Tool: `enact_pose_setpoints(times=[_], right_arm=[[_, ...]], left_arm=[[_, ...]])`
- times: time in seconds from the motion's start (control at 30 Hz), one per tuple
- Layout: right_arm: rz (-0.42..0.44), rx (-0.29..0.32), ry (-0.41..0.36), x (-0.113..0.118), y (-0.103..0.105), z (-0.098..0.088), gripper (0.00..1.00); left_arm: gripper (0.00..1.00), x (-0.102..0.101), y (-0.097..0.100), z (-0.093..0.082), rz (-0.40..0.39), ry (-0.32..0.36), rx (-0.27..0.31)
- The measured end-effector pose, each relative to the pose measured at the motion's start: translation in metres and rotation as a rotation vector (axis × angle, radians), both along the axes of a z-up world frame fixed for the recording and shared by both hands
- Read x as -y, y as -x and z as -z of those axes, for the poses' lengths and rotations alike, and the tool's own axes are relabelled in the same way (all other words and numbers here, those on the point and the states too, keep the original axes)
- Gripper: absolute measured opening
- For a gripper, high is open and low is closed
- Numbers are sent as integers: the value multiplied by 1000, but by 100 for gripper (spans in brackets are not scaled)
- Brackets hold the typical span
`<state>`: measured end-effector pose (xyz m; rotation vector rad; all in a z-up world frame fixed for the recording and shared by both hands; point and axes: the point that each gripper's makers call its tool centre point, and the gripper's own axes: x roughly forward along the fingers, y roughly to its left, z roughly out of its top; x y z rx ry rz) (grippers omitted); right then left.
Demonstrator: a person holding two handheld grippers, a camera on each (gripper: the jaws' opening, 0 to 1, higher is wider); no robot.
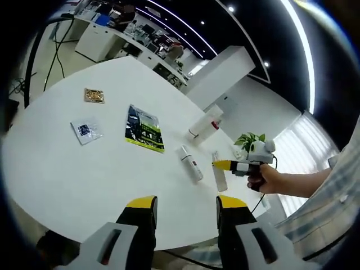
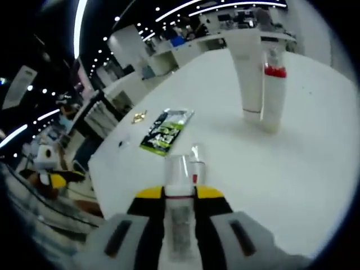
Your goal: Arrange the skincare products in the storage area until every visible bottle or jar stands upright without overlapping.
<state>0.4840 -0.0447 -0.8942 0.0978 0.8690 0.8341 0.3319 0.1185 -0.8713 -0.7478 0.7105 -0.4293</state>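
Right gripper clamps clear-capped bottle lying on table | left gripper spread wide, empty | bottle probably light, rigid, slippery: grip mid-body | upright tubes beyond.

- The left gripper hangs in the air with its two yellow-tipped jaws spread apart and nothing between them
- The right gripper has its jaws closed against a clear bottle, gripping it on both sides
- In the left gripper view, a hand holds the right gripper by its handle, forearm reaching in from the right
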Motion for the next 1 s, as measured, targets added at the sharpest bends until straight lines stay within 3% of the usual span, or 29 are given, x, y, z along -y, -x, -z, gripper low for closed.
enact_pose_setpoints(times=[0.27, 0.57, 1.0], right_arm=[[-31, 21, -121, -31, 0, -25, 17], [-115, 22, -254, -73, 14, -50, 17], [-311, 0, -408, -132, 58, -88, 17]], left_arm=[[43, 4, -2, 0, 11, -4, -2], [43, 7, -10, -5, 8, 9, 4], [44, 20, -14, -8, 24, 47, 9]])
